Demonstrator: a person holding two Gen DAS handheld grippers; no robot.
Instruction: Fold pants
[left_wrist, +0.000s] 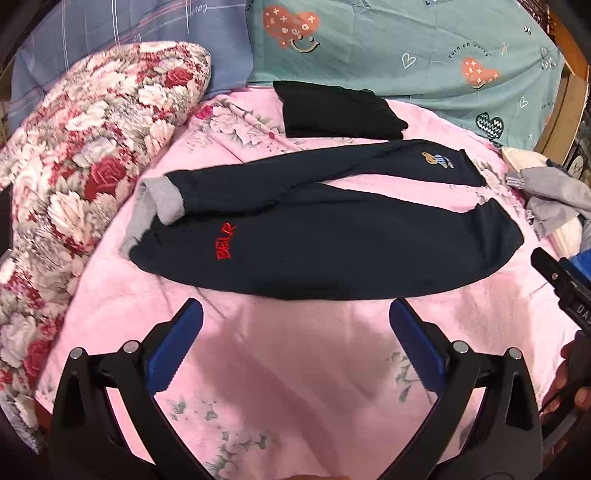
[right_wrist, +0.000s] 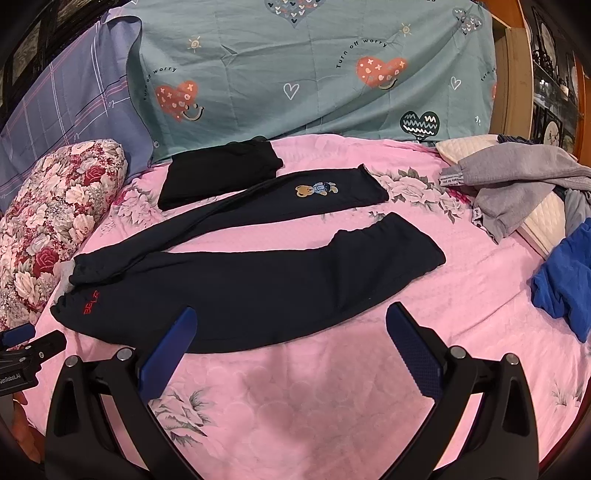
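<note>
Dark navy pants (left_wrist: 332, 243) (right_wrist: 258, 280) lie spread flat on the pink bed cover (left_wrist: 295, 369) (right_wrist: 314, 398), waist at the left with grey lining showing, legs running right. The near side bears red lettering (left_wrist: 224, 242) (right_wrist: 91, 307); the far leg bears a bear patch (left_wrist: 437, 159) (right_wrist: 316, 189). My left gripper (left_wrist: 295, 314) is open and empty, hovering just in front of the near edge of the pants. My right gripper (right_wrist: 290, 325) is open and empty, its left finger over the near edge of the pants.
A folded black garment (left_wrist: 332, 110) (right_wrist: 218, 173) lies behind the pants. A floral pillow (left_wrist: 74, 166) (right_wrist: 48, 214) is at the left. Grey clothes (left_wrist: 554, 199) (right_wrist: 517, 177) and a blue garment (right_wrist: 565, 280) pile at the right. A teal sheet (right_wrist: 314, 74) hangs behind.
</note>
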